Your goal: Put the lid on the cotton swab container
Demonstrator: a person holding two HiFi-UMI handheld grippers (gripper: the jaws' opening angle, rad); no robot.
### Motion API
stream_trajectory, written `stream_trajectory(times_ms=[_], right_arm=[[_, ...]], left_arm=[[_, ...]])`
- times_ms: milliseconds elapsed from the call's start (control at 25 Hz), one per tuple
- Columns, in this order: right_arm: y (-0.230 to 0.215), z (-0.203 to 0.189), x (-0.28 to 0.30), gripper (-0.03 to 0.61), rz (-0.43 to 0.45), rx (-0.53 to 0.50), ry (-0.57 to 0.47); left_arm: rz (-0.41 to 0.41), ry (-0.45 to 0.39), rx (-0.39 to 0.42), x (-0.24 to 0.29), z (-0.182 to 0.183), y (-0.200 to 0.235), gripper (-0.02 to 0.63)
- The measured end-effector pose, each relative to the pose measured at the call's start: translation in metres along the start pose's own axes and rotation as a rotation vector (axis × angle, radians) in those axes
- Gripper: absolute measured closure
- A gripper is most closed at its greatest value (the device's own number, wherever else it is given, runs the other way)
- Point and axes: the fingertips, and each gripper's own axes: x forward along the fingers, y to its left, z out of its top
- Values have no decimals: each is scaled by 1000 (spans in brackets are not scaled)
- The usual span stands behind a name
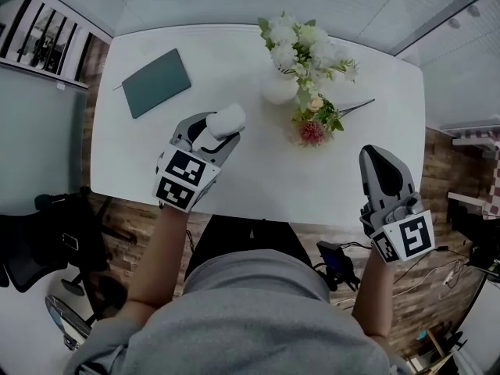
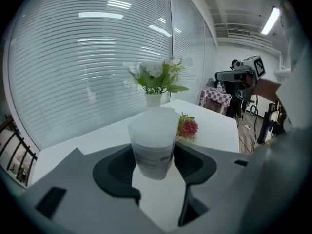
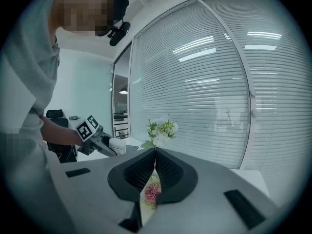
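Pinching the frosted white plastic cotton swab container [image 2: 153, 138] by its sides in the left gripper [image 1: 219, 130], apparently held clear of the white tabletop [image 1: 258, 174], over the left part near the near edge. Probably gripped low on the body to leave the top free. Right gripper [image 3: 154, 155] pressed together on nothing, sitting at the near edge by the right corner. No separate lid anywhere in view. Might already be on, can't tell.
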Motion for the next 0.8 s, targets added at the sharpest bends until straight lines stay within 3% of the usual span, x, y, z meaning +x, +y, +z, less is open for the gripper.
stream_trajectory(times_ms=[800], right_arm=[[-14, -35, 1, 552, -32, 53, 73]], left_arm=[[9, 147, -63, 104, -76, 12, 370]])
